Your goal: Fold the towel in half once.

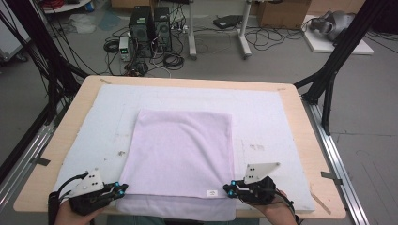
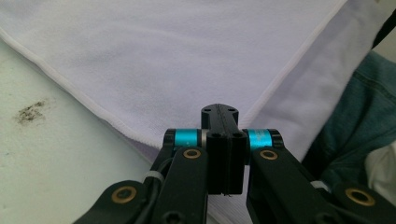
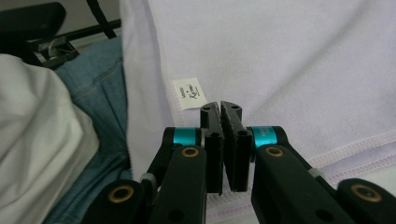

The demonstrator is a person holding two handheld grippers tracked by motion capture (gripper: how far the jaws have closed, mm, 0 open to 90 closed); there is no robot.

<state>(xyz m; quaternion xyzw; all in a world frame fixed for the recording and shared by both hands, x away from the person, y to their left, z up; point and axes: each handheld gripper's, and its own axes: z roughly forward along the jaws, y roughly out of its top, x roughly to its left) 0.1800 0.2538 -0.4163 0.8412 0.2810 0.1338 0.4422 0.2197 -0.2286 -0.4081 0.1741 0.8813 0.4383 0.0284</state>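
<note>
A folded lilac towel (image 1: 183,154) lies on a pale padded mat (image 1: 263,122) that covers most of a light wooden bench (image 1: 307,140). The towel sits in the middle of the mat, and its lower layer hangs a little over the bench's near edge. A small white label (image 1: 211,192) is sewn at the near right corner of the upper fold.

The left gripper (image 1: 123,189), held in the person's left hand (image 1: 75,213), sits at the towel's near left corner. In the left gripper view its jaws are pressed together at the white hemmed corner (image 2: 140,137), but whether cloth is pinched between them cannot be told.

The right gripper (image 1: 227,189), held in the right hand (image 1: 277,208), sits at the near right corner just beside the label (image 3: 189,92). Its jaws are almost together over the stitched edge; a pinch on the fabric cannot be made out.

Blue jeans (image 3: 100,88) show beyond the bench edge
</note>
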